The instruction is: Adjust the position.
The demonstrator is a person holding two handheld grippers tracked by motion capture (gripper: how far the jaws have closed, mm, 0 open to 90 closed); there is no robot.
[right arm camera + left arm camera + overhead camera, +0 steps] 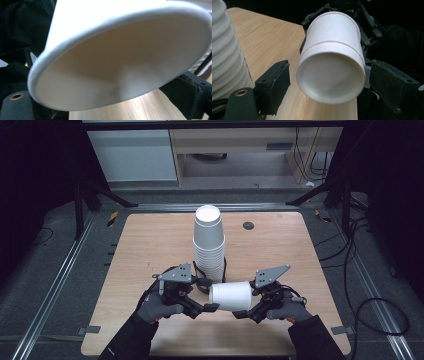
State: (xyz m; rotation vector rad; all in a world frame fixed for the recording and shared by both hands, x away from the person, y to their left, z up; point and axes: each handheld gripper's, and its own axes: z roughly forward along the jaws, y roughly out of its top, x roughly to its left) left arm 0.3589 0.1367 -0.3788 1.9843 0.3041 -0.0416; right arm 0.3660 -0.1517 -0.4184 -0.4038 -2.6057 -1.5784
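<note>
The right gripper (246, 313) clamps the sideways white paper cup's (230, 296) rim, the left gripper (210, 308) spread open around its base; too hard a squeeze could crumple it.

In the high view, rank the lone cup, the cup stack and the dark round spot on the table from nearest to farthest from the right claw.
1. Lone cup: lying sideways at the right claw, between both claws.
2. Cup stack: upside down, mid-table, behind the lone cup.
3. Dark round spot: near the table's far edge, right of the stack.
</note>
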